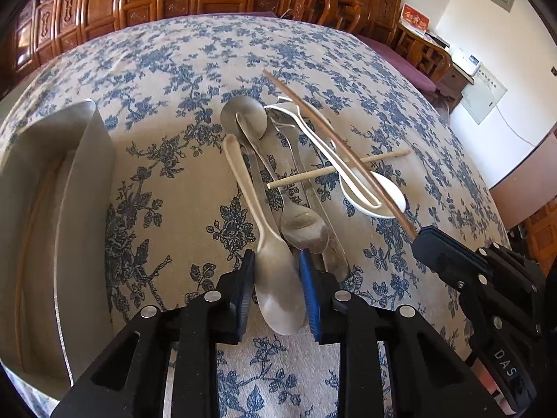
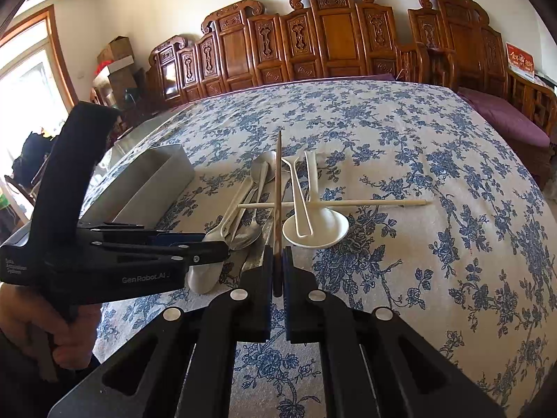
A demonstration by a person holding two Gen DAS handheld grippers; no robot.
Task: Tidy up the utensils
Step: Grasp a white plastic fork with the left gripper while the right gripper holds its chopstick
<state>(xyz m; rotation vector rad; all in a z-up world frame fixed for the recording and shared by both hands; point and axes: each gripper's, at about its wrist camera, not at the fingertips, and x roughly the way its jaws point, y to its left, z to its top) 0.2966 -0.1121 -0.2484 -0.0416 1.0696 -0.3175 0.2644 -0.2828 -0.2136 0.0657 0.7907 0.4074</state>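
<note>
1. Utensils are piled in a loose heap on a table covered by a beige cloth with a blue floral print (image 1: 167, 181).
2. Left gripper (image 1: 276, 289), black with one blue pad, is set around the bowl of a pale beige plastic spoon (image 1: 275, 278); both pads sit at the bowl's sides and appear to touch it, jaws narrowed to the bowl's width.
3. Spoon's handle is seen running away from the gripper, up over the heap.
4. Right gripper (image 2: 277, 278) is clamped nearly fully closed on a thin dark brown wooden chopstick (image 2: 277, 188), held by its near end.
5. Chopstick is angled out over the heap, and its far tip seems raised off the cloth.
6. A pale light-wood chopstick (image 2: 376, 202) is laid crosswise under the dark one, resting on the pile.
7. A white plastic ladle-style spoon (image 2: 323, 230) is seen bowl-toward-camera just right of the dark chopstick, with a slim white slotted utensil (image 2: 299, 202) lying in it.
8. Several stainless steel spoons (image 1: 303, 226) are stacked between the beige spoon and the white one; exact count cannot be told.
9. A rectangular grey metal container (image 1: 87, 160) is placed on the cloth left of the heap, apart from it; a thin stick appears to lie inside.
10. A hand (image 2: 66, 334) is visible gripping the left gripper's handle in the right wrist view.
11. Carved wooden furniture (image 2: 330, 35) is lined up behind the table.
</note>
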